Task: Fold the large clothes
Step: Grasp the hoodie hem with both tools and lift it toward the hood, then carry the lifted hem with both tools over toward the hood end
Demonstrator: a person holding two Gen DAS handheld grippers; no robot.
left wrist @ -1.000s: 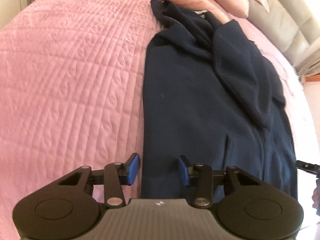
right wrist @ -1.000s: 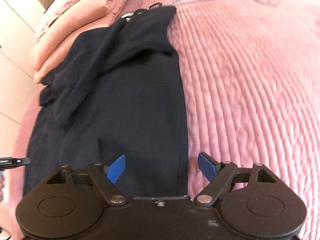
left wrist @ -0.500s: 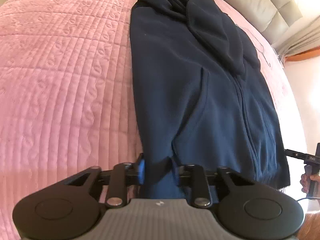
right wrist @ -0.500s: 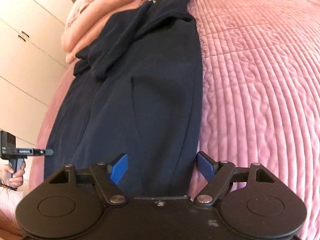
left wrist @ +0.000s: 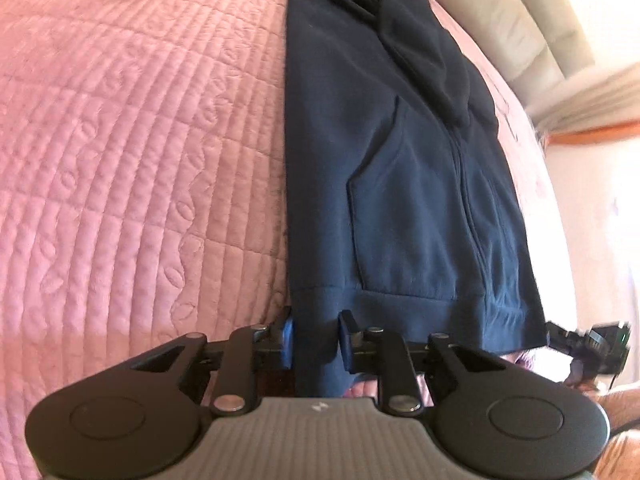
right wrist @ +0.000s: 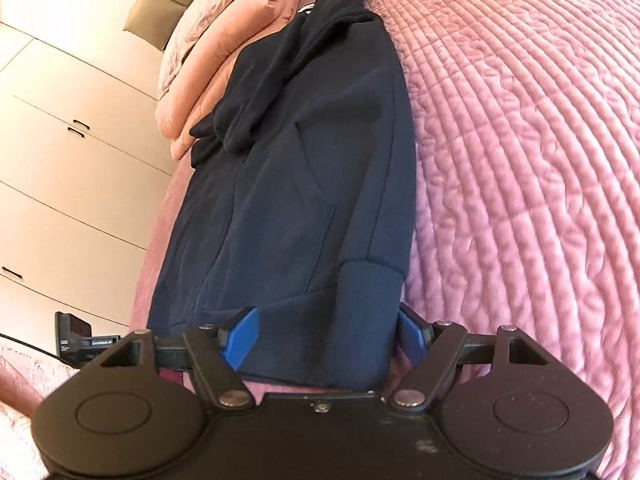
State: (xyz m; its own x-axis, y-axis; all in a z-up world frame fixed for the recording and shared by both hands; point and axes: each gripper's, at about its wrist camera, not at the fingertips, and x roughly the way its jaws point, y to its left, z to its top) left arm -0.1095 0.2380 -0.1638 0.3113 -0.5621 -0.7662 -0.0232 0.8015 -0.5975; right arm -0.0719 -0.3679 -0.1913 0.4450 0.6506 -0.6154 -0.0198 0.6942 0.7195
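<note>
- Left gripper (left wrist: 314,338): jaws nearly together, blue pads pinching the near left corner of the navy hoodie (left wrist: 400,184) at the hem band; fabric bunched between the pads and hanging down toward the camera.
- Right gripper (right wrist: 326,334): jaws wide and closing; hem corner of the hoodie (right wrist: 304,184) with a ribbed cuff lying between the blue pads; right pad at the fabric edge, left pad apart from the cloth, no squeeze visible.
- Hoodie lying flat and lengthwise on pink quilted bedspread (left wrist: 140,160), hem near, hood far; sleeves folded in over the front, zip and pocket seam showing.
- Peach duvet (right wrist: 208,52) folded at far end, touching hood area.
- Cream wardrobe doors (right wrist: 60,160) at left in right wrist view.
- Small white print on black bar of the other gripper at lower left of right wrist view, too blurred to read.
- Tiny white logo mark on grey gripper body, not legible.
</note>
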